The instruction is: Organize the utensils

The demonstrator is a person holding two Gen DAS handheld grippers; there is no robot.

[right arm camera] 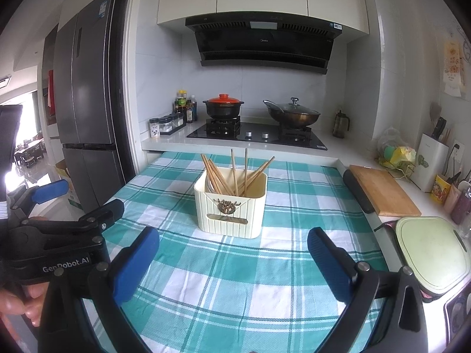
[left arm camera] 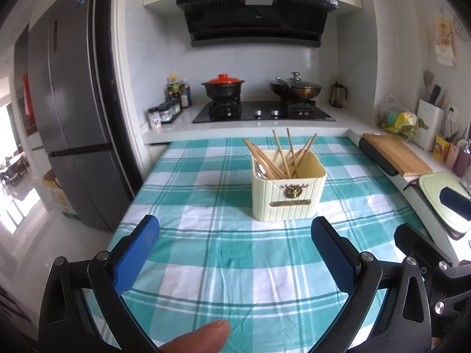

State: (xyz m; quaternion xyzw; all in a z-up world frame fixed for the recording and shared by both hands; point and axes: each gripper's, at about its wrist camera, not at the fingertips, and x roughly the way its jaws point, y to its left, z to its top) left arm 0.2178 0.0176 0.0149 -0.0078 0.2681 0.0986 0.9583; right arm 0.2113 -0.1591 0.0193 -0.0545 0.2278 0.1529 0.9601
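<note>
A cream ribbed utensil holder (left arm camera: 288, 194) with a brass ornament stands on the teal checked tablecloth (left arm camera: 217, 253). Several wooden chopsticks (left arm camera: 282, 156) lean inside it, and a metal spoon (left arm camera: 260, 170) shows at its left inner wall. It also shows in the right wrist view (right arm camera: 231, 210), with the chopsticks (right arm camera: 235, 176) inside. My left gripper (left arm camera: 235, 229) is open and empty, above the cloth in front of the holder. My right gripper (right arm camera: 234, 239) is open and empty, just in front of the holder. The left gripper (right arm camera: 50, 191) also shows at the right wrist view's left edge.
A stove (left arm camera: 262, 111) with a red-lidded pot (left arm camera: 222, 85) and a lidded wok (left arm camera: 294, 88) sits behind the table. A wooden cutting board (right arm camera: 382, 189) and a pale green lidded appliance (right arm camera: 426, 253) lie on the right counter. A grey fridge (left arm camera: 73, 111) stands at the left.
</note>
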